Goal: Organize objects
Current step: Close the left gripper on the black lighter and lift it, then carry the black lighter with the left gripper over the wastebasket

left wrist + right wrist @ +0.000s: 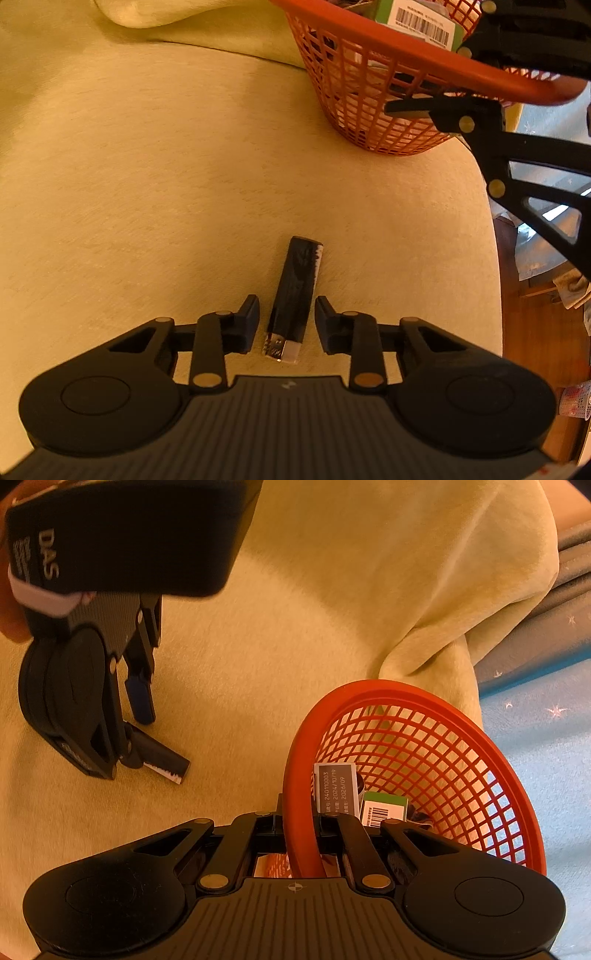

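Orange basket at one o'clock already holds boxes, its rim pinched by the right gripper. Left gripper, spread, straddles the black tube on the cushion; tube remains unplaced.

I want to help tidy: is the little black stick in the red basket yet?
Not yet. The black stick lies flat on the yellow cushion, between the open left gripper fingers, apart from the red basket.
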`<state>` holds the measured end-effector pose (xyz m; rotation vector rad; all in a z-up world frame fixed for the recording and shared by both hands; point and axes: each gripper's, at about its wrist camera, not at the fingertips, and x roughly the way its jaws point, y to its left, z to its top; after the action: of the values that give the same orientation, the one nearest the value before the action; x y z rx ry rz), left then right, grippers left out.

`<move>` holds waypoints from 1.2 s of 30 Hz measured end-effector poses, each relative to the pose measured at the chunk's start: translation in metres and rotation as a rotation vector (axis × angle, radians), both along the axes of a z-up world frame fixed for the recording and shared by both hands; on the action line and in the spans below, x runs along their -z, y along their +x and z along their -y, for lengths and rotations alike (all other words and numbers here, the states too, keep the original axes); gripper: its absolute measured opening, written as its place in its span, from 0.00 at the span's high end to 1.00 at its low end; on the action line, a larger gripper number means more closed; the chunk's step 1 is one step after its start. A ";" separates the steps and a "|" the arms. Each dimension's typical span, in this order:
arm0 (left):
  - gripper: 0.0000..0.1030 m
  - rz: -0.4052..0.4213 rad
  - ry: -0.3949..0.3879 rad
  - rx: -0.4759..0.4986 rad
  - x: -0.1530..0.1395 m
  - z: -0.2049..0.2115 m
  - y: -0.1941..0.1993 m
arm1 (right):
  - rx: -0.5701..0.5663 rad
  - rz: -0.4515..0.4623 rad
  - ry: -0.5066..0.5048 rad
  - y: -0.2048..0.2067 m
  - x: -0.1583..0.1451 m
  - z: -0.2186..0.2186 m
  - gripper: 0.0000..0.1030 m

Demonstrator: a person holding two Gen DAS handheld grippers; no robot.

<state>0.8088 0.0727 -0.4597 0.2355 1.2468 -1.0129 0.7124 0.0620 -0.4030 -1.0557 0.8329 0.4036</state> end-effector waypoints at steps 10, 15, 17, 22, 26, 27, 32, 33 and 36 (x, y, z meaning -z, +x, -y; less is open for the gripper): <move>0.83 0.014 0.020 0.032 -0.005 0.005 0.005 | 0.003 -0.003 0.000 0.000 -0.001 -0.001 0.98; 0.83 0.036 0.025 0.010 -0.018 -0.006 0.006 | 0.004 -0.003 -0.001 0.001 -0.001 -0.001 0.98; 0.83 0.048 0.028 -0.002 -0.027 -0.013 0.007 | 0.004 -0.003 -0.002 0.001 -0.001 -0.001 0.98; 0.83 0.069 0.024 -0.037 -0.050 -0.025 0.017 | 0.007 -0.002 -0.001 0.001 -0.001 0.000 0.98; 0.83 0.086 0.015 -0.074 -0.068 -0.036 0.024 | 0.007 -0.002 -0.001 0.001 -0.001 0.000 0.98; 0.83 0.088 0.010 -0.084 -0.072 -0.038 0.026 | 0.007 -0.003 -0.001 0.001 -0.001 0.000 0.98; 0.83 0.110 -0.008 -0.122 -0.092 -0.047 0.033 | 0.009 -0.004 -0.003 0.000 0.000 0.001 0.98; 0.83 0.113 -0.012 -0.129 -0.096 -0.049 0.033 | 0.008 -0.004 -0.004 0.001 0.000 0.001 0.98; 0.83 0.117 -0.030 -0.146 -0.107 -0.052 0.039 | 0.007 -0.004 -0.006 0.000 0.000 0.002 0.98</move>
<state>0.8479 0.1246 -0.3529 0.1749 1.1249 -0.8793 0.7129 0.0602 -0.4030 -1.0573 0.8417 0.3983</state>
